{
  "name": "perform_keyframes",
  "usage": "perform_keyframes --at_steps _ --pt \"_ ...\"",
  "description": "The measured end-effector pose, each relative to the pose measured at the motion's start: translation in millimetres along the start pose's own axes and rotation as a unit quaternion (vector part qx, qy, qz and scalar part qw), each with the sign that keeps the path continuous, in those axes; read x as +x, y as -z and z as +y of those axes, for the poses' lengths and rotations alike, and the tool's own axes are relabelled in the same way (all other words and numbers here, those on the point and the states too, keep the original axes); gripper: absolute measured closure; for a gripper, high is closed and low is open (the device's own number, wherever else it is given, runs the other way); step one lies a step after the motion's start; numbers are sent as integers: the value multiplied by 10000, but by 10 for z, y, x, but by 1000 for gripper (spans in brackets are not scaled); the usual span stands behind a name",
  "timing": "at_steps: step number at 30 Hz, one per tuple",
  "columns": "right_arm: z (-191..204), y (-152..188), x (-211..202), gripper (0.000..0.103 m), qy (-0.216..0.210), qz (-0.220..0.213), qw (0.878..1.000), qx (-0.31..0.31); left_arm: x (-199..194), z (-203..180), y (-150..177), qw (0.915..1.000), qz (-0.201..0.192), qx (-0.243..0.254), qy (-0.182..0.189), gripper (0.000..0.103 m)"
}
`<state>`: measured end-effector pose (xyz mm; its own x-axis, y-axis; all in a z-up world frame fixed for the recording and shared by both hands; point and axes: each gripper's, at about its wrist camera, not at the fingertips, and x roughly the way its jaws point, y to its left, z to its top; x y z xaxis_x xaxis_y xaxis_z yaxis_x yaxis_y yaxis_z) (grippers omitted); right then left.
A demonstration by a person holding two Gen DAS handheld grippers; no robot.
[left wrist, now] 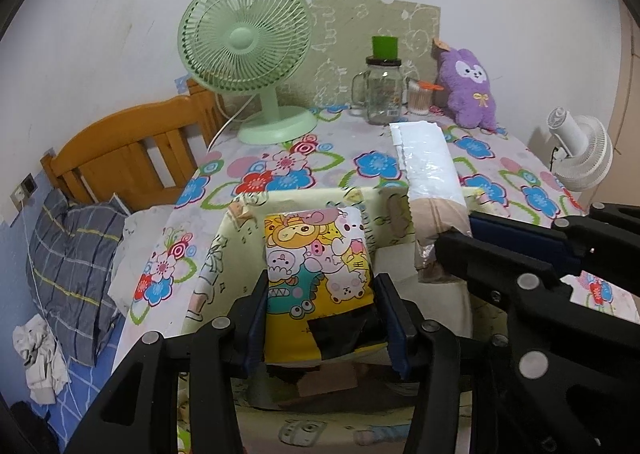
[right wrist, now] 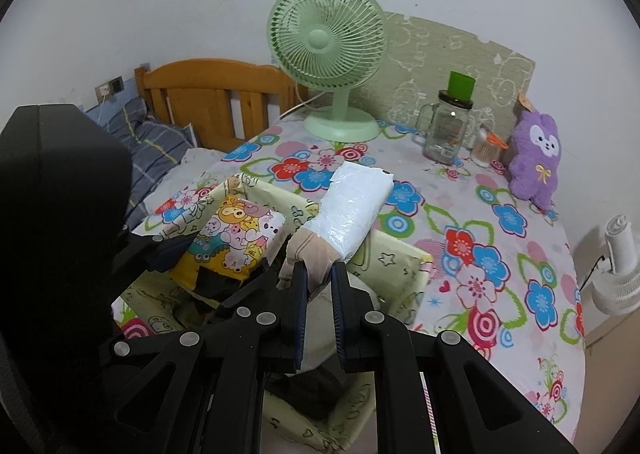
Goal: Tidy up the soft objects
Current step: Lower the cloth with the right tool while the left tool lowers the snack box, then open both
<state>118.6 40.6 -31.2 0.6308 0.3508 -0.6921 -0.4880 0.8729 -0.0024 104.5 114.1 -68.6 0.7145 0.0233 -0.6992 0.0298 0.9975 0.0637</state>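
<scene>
Both grippers hold a soft packet over the fabric storage box (right wrist: 394, 254) that stands on the table (right wrist: 500, 238) near its front edge, toward the left corner beside the bed. The left gripper (left wrist: 322, 318) has its jaws closed on the sides of the cartoon-printed packet (left wrist: 316, 258), and this packet hangs over the left part of the box, tilted with its far end higher. The right gripper (right wrist: 319, 274) has its jaws closed tightly on the beige end of the white wrapped packet (right wrist: 352, 205), whose long white part reaches out past the far wall of the box and over the flowered cloth. I judge that the step in hand is to lower both packets into the box. To do it well, the white packet should first be drawn back toward the front edge, so that its far end clears the soft wall and does not push it down. The cartoon packet should go down flat along the left wall, leaving room beside it. The two grippers are near each other, so it seems safer to place one packet first. The jaws should open only when each packet rests on the things already in the box.
</scene>
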Motion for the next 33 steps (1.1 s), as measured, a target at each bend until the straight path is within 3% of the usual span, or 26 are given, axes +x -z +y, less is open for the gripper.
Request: perform_keyframes --at_steps 8,20,33 --pt "78 4 173 89 -228 235 9995 23 110 140 65 9997 164 -151 -79 49" --pt "202 6 261 89 -493 398 9979 -104 92 166 139 9993 328 -125 114 29" --pt "171 37 292 85 -706 488 9962 -160 47 132 177 9989 442 -160 71 25"
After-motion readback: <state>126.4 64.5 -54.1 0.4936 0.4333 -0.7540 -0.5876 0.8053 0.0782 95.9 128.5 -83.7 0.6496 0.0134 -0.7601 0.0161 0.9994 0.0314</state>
